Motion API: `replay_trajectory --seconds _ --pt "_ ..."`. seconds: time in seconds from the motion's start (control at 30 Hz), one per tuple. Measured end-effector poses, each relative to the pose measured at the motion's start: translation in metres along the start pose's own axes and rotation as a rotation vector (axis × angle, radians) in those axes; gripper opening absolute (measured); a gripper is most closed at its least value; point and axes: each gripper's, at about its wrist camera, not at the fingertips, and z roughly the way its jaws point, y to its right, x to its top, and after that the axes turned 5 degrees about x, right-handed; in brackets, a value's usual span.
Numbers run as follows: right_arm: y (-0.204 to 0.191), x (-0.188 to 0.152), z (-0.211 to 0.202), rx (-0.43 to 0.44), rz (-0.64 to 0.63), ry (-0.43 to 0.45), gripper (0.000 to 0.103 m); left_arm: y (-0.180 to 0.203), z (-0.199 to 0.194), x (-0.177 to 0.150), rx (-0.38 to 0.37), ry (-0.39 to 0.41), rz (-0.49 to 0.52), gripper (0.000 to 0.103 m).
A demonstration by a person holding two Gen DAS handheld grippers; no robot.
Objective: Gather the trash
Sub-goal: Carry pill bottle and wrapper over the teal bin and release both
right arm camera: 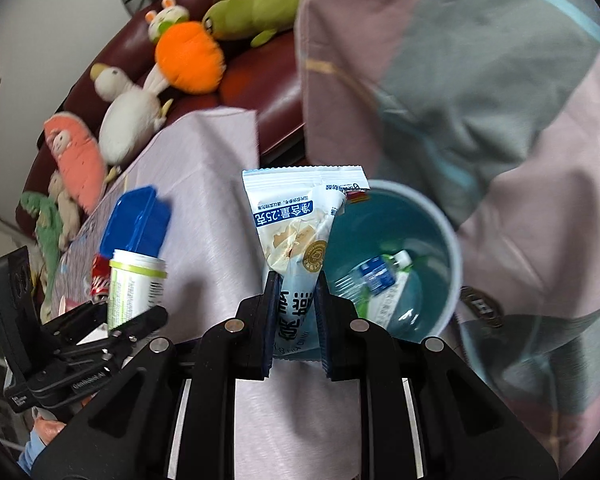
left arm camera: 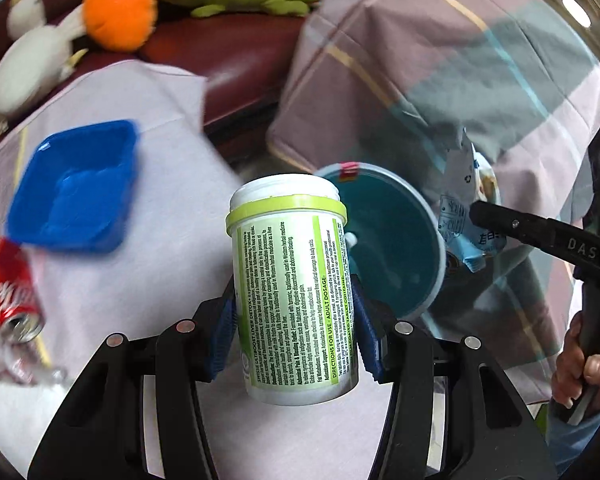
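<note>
Two tongs are loaded; the left tongs (left arm camera: 294, 334) stand partly open, blue pads clamped on the sides of a white plastic supplement jar with a lime-green label (left arm camera: 290, 280), held upright above the pale lilac cloth-covered surface (left arm camera: 172, 160); the right tongs (right arm camera: 296, 326) are nearly closed, pinching a white-and-blue snack wrapper (right arm camera: 300, 224) by its lower end; just beyond both stands a round teal waste bin (right arm camera: 440, 216), a crumpled plastic bottle (right arm camera: 380, 276) lying inside; a blue square plastic tray (left arm camera: 76, 188) and a red drinks can (left arm camera: 14, 288) lie on the surface.
</note>
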Motion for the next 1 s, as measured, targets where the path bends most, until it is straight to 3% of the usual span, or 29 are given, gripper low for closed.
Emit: replay_trajectory --seconds 0.37,0.5,0.73,1.0 --pt "0.046 0.005 0.013 -0.021 0.069 -0.027 0.018 0.048 0.058 0.023 -0.019 -0.076 0.066 0.054" --pt "0.052 0.004 0.019 -0.022 0.075 -0.041 0.018 0.056 0.068 0.022 -0.019 -0.087 0.088 0.067" --pt "0.052 0.004 0.027 -0.027 0.08 -0.056 0.018 0.049 0.074 0.012 -0.012 -0.116 0.07 0.071" --pt "0.047 0.003 0.033 -0.041 0.072 -0.074 0.019 0.039 0.053 0.005 0.01 -0.066 0.053 0.092"
